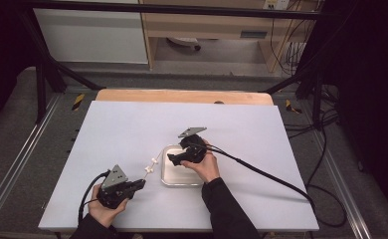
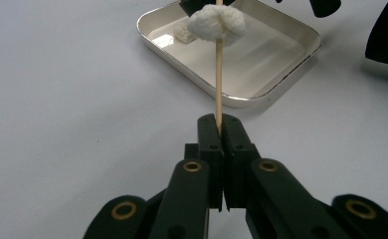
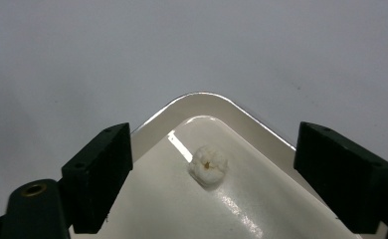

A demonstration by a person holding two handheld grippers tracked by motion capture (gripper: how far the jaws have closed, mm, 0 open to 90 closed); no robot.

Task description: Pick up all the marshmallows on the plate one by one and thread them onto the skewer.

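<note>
Left gripper (image 2: 221, 130): matte black jaws pressed together on the lower end of a thin wooden skewer (image 2: 219, 84), a straight pale stick rising from between the pads. Threaded on it beyond the jaws, a soft, lumpy white piece (image 2: 217, 23), crumpled like a marshmallow or popcorn; hard to tell which. In the high view, more small white pieces along the skewer toward the tray.

Right gripper (image 3: 212, 172): jaws standing wide apart, gripping nothing, hanging over the metal tray (image 3: 209, 99). Tray shallow, square with rounded corners, shiny silver rim, glossy pale floor. Between the open jaws, low and well clear of both pads, one loose white piece (image 3: 209, 165), puffy and wrinkled, lying on the tray floor near its corner.
</note>
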